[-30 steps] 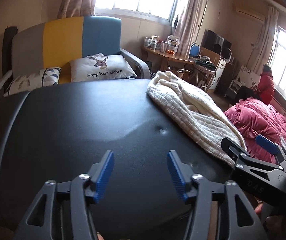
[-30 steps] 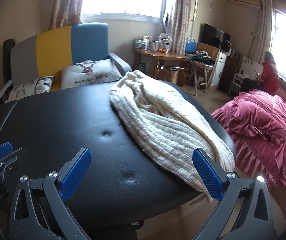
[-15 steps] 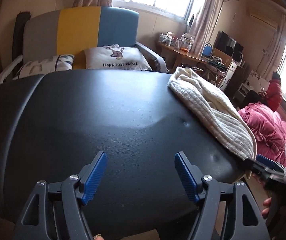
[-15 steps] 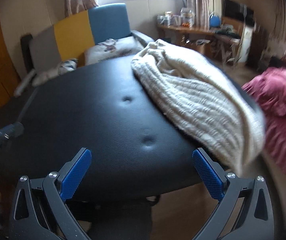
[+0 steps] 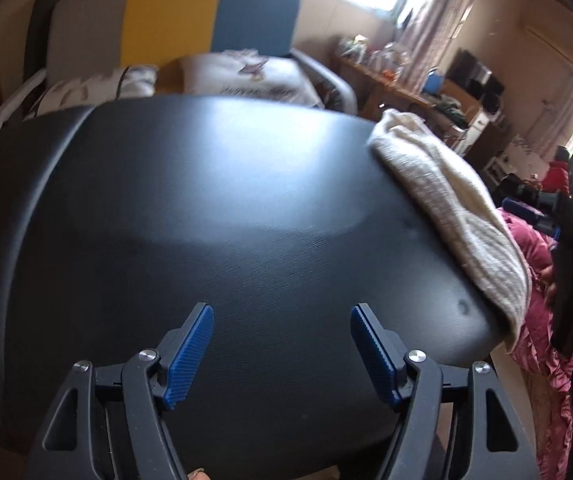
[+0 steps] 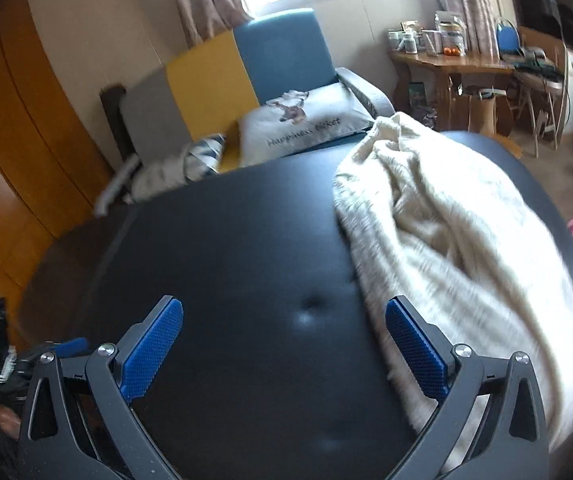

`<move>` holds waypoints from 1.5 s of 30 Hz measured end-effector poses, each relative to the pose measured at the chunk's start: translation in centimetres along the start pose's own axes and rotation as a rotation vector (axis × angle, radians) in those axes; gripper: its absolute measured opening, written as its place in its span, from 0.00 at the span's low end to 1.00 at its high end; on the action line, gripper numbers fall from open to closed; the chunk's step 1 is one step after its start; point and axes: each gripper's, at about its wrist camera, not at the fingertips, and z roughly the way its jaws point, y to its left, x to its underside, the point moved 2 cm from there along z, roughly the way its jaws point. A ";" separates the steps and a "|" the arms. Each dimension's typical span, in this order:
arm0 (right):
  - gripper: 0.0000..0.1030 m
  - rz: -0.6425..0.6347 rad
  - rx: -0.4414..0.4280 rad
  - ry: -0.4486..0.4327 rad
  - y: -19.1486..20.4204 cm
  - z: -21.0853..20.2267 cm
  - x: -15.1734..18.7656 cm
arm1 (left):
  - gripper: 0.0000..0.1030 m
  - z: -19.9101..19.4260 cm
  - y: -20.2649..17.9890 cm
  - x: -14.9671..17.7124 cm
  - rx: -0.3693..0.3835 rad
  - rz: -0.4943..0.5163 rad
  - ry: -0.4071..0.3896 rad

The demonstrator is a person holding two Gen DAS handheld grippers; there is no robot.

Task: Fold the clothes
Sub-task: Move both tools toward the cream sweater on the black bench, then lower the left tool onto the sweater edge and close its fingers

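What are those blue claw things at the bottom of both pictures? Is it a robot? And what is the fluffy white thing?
No robot: a person holds one grabbing tool in each hand. Each tool carries a camera looking out along its two blue-tipped fingers, so one picture comes from the left gripper and one from the right gripper. Both are open and hold nothing. The fluffy thing is a cream knitted garment, lying crumpled on the right side of a black padded table, waiting to be folded.

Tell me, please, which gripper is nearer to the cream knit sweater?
Right. The right gripper is open at the cream knit sweater, one finger against its edge; the left gripper is open over the bare black table, well aside.
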 end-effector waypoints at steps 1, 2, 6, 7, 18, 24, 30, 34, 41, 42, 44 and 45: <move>1.00 0.002 0.003 0.014 -0.2 0.6 -0.4 | 0.70 0.2 0.6 0.0 -0.012 -0.009 0.010; 1.00 -0.001 0.019 0.024 -0.4 1.0 -0.8 | 0.70 0.4 1.2 0.1 -0.032 -0.015 0.013; 1.00 -0.034 0.068 -0.028 -0.4 0.8 -3.7 | 0.70 1.5 3.4 0.3 -0.084 -0.073 0.031; 1.00 -0.051 0.074 -0.076 0.0 -0.2 -4.4 | 0.70 1.7 4.0 0.2 -0.075 -0.097 0.034; 1.00 -0.111 -0.042 -0.193 3.4 -4.1 -11.3 | 0.70 2.0 5.1 -1.3 -0.117 -0.098 -0.001; 1.00 0.094 -0.006 0.057 -2.4 0.8 -4.2 | 0.70 2.0 3.4 -1.9 -0.028 -0.065 0.025; 1.00 0.096 0.098 0.168 -5.3 -0.5 4.5 | 0.70 3.3 -5.2 -7.1 0.206 0.079 -0.002; 1.00 0.077 0.118 0.198 -6.3 -1.6 8.4 | 0.70 6.3 -12.5 -9.6 0.332 0.127 0.055; 1.00 0.125 0.019 0.248 -8.9 -0.1 11.2 | 0.69 12.5 -20.4 -10.0 0.316 0.208 0.175; 1.00 0.151 0.001 0.244 -9.4 0.2 11.5 | 0.68 13.3 -21.0 -9.8 0.308 0.215 0.193; 1.00 0.188 -0.036 0.220 -10.2 0.5 11.9 | 0.68 14.6 -21.4 -9.3 0.299 0.209 0.222; 1.00 0.203 -0.047 0.205 -10.4 0.4 12.0 | 0.68 15.3 -21.7 -9.2 0.295 0.204 0.237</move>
